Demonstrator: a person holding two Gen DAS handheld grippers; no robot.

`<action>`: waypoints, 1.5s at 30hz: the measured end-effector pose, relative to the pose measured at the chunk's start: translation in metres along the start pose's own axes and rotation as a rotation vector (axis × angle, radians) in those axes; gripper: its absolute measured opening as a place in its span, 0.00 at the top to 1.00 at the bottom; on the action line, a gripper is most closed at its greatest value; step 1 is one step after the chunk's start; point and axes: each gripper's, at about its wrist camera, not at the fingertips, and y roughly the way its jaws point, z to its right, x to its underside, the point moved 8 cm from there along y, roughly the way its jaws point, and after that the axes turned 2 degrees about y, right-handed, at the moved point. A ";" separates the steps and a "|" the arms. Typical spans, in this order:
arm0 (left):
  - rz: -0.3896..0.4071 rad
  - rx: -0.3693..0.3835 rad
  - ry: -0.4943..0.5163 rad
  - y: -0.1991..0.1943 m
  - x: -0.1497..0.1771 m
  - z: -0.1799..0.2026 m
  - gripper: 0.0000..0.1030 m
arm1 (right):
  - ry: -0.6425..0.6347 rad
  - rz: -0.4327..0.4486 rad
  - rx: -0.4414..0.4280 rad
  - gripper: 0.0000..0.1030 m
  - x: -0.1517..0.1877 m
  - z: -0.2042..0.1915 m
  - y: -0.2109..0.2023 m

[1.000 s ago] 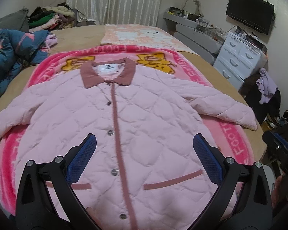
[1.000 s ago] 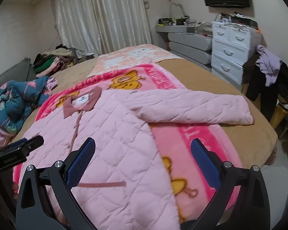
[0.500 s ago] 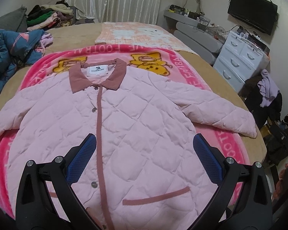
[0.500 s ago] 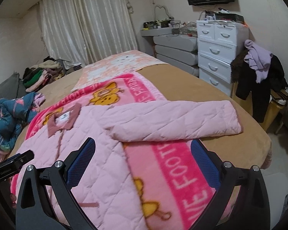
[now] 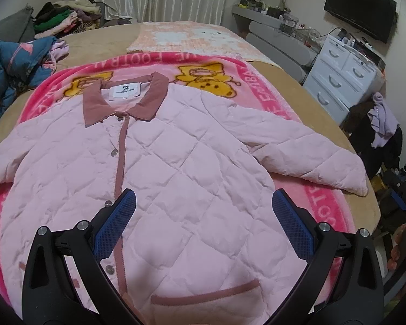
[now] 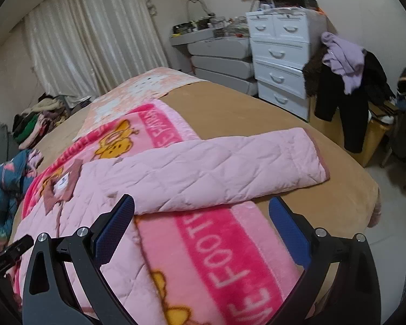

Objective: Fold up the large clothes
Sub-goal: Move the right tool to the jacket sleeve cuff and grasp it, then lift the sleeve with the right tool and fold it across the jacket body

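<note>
A pink quilted jacket point(image 5: 192, 168) with a dusty-rose collar lies flat and buttoned, front up, on a pink cartoon blanket point(image 5: 322, 205). Both sleeves are spread out sideways. My left gripper point(image 5: 203, 205) is open and empty, hovering over the jacket's lower right front. My right gripper point(image 6: 201, 212) is open and empty, above the blanket just below the jacket's right sleeve point(image 6: 216, 170), whose cuff lies toward the bed's right edge.
The blanket lies on a tan bed point(image 6: 257, 113). A blue patterned garment point(image 5: 10, 65) is heaped at the left. A clothes pile point(image 5: 65, 19) sits at the far left. White drawers point(image 6: 278, 62) and hanging clothes point(image 6: 343, 81) stand right of the bed.
Both grippers have moved to the right along the bed. The left now hovers over the jacket's right half; the right has closed in on the right sleeve. Both stay open.
</note>
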 end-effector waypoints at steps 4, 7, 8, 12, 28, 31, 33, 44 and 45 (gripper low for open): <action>-0.011 -0.006 -0.001 0.010 -0.004 0.001 0.08 | 0.036 -0.013 0.020 0.04 -0.003 0.015 0.014; -0.014 -0.008 -0.001 0.017 -0.006 0.002 0.08 | 0.058 -0.022 0.037 0.04 -0.005 0.026 0.025; -0.016 -0.006 0.000 0.020 -0.007 0.003 0.08 | 0.066 -0.026 0.041 0.04 -0.006 0.028 0.029; -0.030 -0.006 0.001 0.032 -0.009 0.006 0.08 | 0.106 -0.048 0.052 0.04 -0.007 0.040 0.046; -0.089 -0.012 -0.001 0.081 -0.007 0.006 0.08 | 0.312 -0.145 0.117 0.04 0.011 0.092 0.125; -0.092 -0.012 -0.004 0.088 -0.006 0.004 0.08 | 0.355 -0.152 0.099 0.04 0.014 0.099 0.138; -0.097 -0.019 -0.003 0.092 -0.005 0.001 0.08 | 0.388 -0.165 0.095 0.04 0.016 0.104 0.147; -0.096 -0.072 -0.008 0.100 -0.015 -0.021 0.08 | 0.541 -0.159 0.073 0.12 0.008 0.136 0.195; -0.094 -0.078 -0.006 0.098 -0.018 -0.024 0.08 | 0.559 -0.147 0.075 0.20 0.005 0.141 0.198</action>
